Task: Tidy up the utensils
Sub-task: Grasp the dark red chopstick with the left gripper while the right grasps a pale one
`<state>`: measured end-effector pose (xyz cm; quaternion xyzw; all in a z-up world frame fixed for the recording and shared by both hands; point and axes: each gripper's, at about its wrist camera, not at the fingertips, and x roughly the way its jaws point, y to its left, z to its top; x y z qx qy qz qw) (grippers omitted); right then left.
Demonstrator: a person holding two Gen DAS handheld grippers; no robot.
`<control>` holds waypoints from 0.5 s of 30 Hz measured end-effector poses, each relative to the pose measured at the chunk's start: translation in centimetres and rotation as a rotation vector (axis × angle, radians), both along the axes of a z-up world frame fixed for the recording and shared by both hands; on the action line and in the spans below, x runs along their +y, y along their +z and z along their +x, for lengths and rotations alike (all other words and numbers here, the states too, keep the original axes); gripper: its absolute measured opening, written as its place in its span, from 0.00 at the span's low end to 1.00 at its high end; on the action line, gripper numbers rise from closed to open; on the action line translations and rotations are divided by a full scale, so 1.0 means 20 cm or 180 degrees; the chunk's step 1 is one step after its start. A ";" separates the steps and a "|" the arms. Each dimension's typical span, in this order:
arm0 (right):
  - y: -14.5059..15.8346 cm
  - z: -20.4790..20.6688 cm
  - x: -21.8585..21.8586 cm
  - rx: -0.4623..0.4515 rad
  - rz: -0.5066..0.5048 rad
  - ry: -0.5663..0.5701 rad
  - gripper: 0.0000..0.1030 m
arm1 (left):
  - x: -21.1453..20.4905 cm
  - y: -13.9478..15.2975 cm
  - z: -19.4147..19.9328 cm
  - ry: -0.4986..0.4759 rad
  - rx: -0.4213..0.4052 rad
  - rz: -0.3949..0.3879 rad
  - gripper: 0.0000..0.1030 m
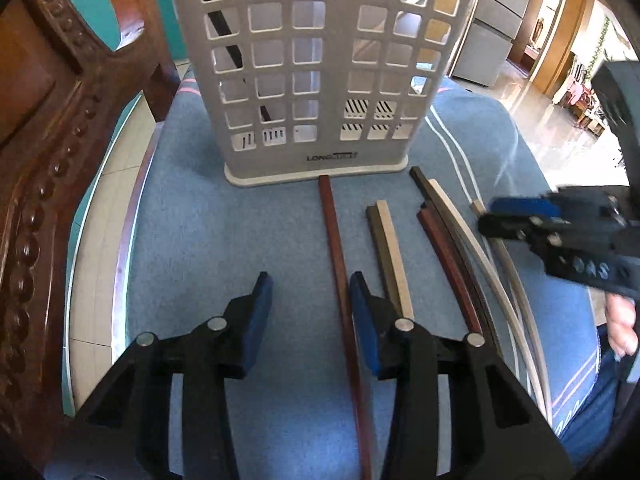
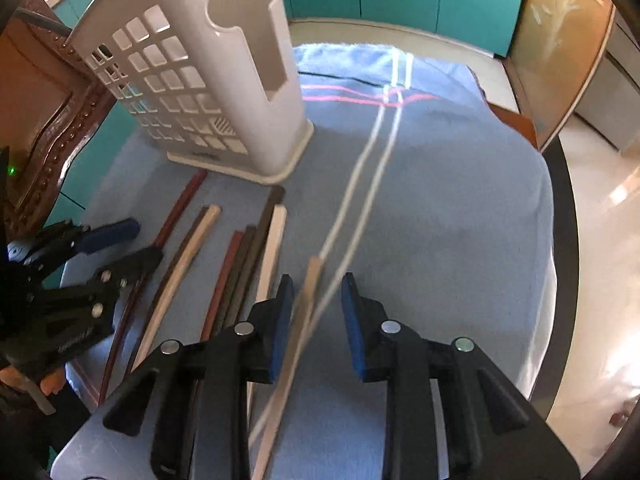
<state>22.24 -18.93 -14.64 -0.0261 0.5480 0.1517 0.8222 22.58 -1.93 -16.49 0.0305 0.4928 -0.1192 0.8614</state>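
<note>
The left tongs [image 1: 312,312] stand partly apart over the red-brown chopstick [image 1: 334,236], which lies against the inner face of the right-hand pad but is not pinched. The right tongs [image 2: 316,312] gape around the pale chopstick [image 2: 304,312], also ungripped. Both sticks lie on the blue cloth [image 1: 192,240] covering the worktop, before the white holder [image 1: 320,64]. Closing off-centre could roll a thin stick aside or nudge its neighbours; it could also snag the cloth.

Bright daylight, fisheye warp, motion blur.
</note>
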 end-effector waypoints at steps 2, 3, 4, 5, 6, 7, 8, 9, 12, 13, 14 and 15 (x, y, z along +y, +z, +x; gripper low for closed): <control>0.00 -0.04 0.02 -0.0056 -0.0198 0.0043 0.27 | -0.01 0.01 0.03 0.0029 0.0021 0.0020 0.40; -0.01 -0.07 0.04 -0.0085 -0.0290 0.0063 0.27 | -0.02 0.01 0.04 0.0045 0.0040 0.0031 0.40; -0.01 -0.09 0.06 -0.0116 -0.0383 0.0088 0.27 | -0.03 0.01 0.05 0.0071 0.0060 0.0063 0.40; 0.00 -0.11 0.07 -0.0163 -0.0484 0.0113 0.27 | -0.04 0.01 0.06 0.0111 0.0071 0.0117 0.40; -0.01 -0.12 0.09 -0.0194 -0.0542 0.0114 0.27 | -0.05 0.02 0.08 0.0140 0.0077 0.0147 0.40; -0.01 -0.13 0.10 -0.0218 -0.0584 0.0108 0.27 | -0.06 0.02 0.10 0.0166 0.0091 0.0163 0.40; -0.01 -0.15 0.11 -0.0253 -0.0622 0.0115 0.26 | -0.07 0.02 0.11 0.0203 0.0111 0.0182 0.40; -0.01 -0.15 0.12 -0.0251 -0.0564 0.0148 0.14 | -0.07 0.02 0.12 0.0226 0.0119 0.0196 0.35; -0.01 -0.18 0.13 -0.0288 -0.0439 0.0207 0.08 | -0.10 0.03 0.14 0.0207 0.0181 0.0131 0.07; -0.01 -0.18 0.14 -0.0323 -0.0421 0.0213 0.07 | -0.12 0.03 0.16 0.0196 0.0191 0.0126 0.07; 0.00 -0.19 0.12 -0.0374 -0.0396 0.0195 0.06 | -0.12 0.03 0.15 0.0186 0.0206 0.0109 0.07; 0.02 -0.21 0.10 -0.0414 -0.0382 0.0169 0.06 | -0.11 0.03 0.14 0.0179 0.0229 0.0083 0.07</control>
